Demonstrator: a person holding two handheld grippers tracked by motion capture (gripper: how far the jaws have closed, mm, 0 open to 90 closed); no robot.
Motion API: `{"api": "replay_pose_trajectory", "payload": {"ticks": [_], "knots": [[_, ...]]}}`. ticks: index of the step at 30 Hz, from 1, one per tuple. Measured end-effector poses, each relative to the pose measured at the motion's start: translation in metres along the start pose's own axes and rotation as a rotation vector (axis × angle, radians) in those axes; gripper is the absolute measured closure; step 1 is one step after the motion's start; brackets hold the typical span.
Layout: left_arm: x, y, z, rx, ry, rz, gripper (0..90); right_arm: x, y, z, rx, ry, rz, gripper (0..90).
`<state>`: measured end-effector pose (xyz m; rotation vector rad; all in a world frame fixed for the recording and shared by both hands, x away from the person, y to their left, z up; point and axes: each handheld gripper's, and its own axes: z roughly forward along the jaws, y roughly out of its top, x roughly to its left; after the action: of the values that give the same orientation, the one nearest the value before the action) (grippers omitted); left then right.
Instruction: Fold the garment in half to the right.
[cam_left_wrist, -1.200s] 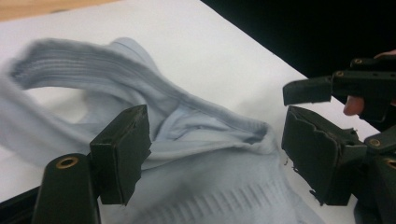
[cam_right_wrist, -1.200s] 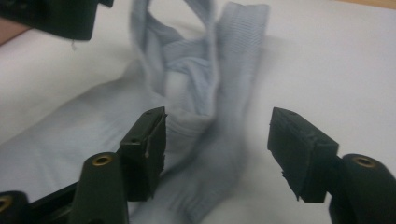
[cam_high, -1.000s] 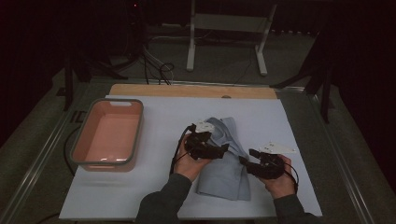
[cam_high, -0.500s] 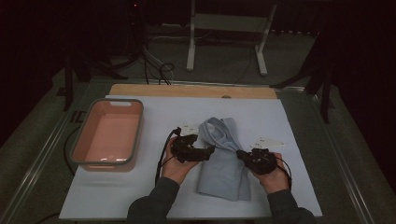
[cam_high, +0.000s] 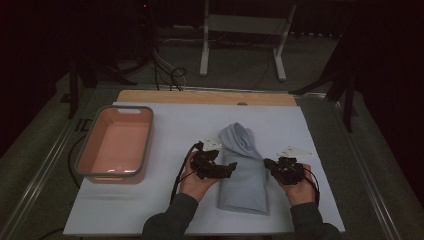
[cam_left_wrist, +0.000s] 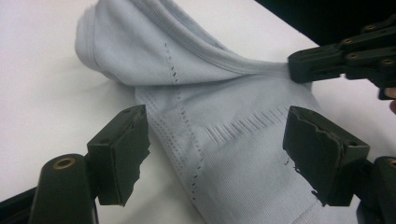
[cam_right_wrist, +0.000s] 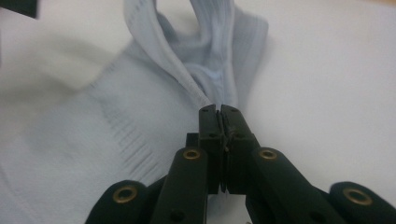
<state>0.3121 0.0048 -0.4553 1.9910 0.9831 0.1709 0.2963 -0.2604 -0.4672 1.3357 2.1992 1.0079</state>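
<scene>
A light blue-grey knitted cloth (cam_high: 245, 175) lies folded on the white table cover, its far end bunched up. My left gripper (cam_high: 227, 169) is at the cloth's left edge. In the left gripper view it (cam_left_wrist: 219, 154) stands open, its black jaws straddling the cloth (cam_left_wrist: 224, 93) without pressing it. My right gripper (cam_high: 269, 163) is at the cloth's right edge. Its jaws (cam_right_wrist: 219, 112) are shut on a raised fold of the cloth (cam_right_wrist: 93, 126). The left gripper view also shows the right gripper (cam_left_wrist: 299, 65) pinching that fold, which is pulled taut.
A pink tub with a grey rim (cam_high: 82, 150) stands at the table's left. A wooden strip (cam_high: 200, 97) runs along the far edge. Behind the table are a metal stand (cam_high: 240, 45) and loose cables (cam_high: 170, 75). White cover (cam_high: 320, 125) lies bare to the right.
The left hand has drawn back a little from over the cloth to its left edge. The right gripper has come in against the right edge. The cloth's far end looks more gathered.
</scene>
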Motion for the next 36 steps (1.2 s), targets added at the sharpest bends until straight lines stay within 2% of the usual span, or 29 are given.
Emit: {"api": "replay_pose_trajectory", "payload": {"ticks": [2, 3, 8, 10, 12, 13, 20, 21, 22, 29, 31, 33, 34, 36], "knots": [[-0.001, -0.001, 0.002, 0.007, 0.0, 0.006, 23.3, -0.001, -0.002, 0.002, 0.013, -0.002, 0.012, 88.6], [-0.004, -0.003, 0.006, 0.021, -0.001, 0.011, 23.3, -0.002, -0.006, 0.005, 0.037, -0.013, 0.02, 88.6], [-0.005, -0.007, 0.01, 0.043, -0.005, 0.019, 23.5, -0.001, -0.008, 0.007, 0.056, -0.039, 0.006, 88.5], [-0.005, -0.011, 0.012, 0.057, -0.013, 0.014, 25.2, 0.001, -0.011, 0.011, 0.091, -0.065, -0.022, 88.5], [-0.004, -0.013, 0.013, 0.072, -0.021, 0.019, 28.2, 0.002, -0.012, 0.013, 0.103, -0.073, -0.025, 88.4], [-0.003, -0.016, 0.014, 0.077, -0.031, 0.003, 29.4, 0.0, -0.014, 0.015, 0.111, -0.075, -0.022, 88.4], [0.0, -0.026, 0.014, 0.106, -0.056, -0.007, 30.8, -0.003, -0.015, 0.015, 0.123, -0.074, -0.001, 87.7], [0.0, -0.028, 0.015, 0.114, -0.065, -0.007, 31.2, -0.002, -0.015, 0.015, 0.129, -0.072, 0.003, 86.8], [0.001, -0.032, 0.016, 0.129, -0.093, -0.019, 31.8, -0.002, -0.015, 0.015, 0.13, -0.07, 0.003, 86.3], [0.0, -0.043, 0.017, 0.167, -0.143, -0.012, 32.0, -0.002, -0.016, 0.015, 0.131, -0.07, 0.003, 84.3], [-0.003, -0.046, 0.018, 0.199, -0.152, 0.008, 31.7, -0.001, -0.016, 0.015, 0.134, -0.069, 0.002, 83.6], [-0.004, -0.047, 0.02, 0.214, -0.152, 0.005, 32.4, -0.001, -0.016, 0.015, 0.136, -0.068, 0.002, 83.0], [-0.004, -0.048, 0.024, 0.25, -0.164, -0.001, 32.5, -0.001, -0.016, 0.015, 0.137, -0.068, 0.001, 82.6], [-0.005, -0.048, 0.026, 0.263, -0.154, 0.005, 33.0, -0.001, -0.016, 0.015, 0.137, -0.07, 0.001, 81.7]]}}
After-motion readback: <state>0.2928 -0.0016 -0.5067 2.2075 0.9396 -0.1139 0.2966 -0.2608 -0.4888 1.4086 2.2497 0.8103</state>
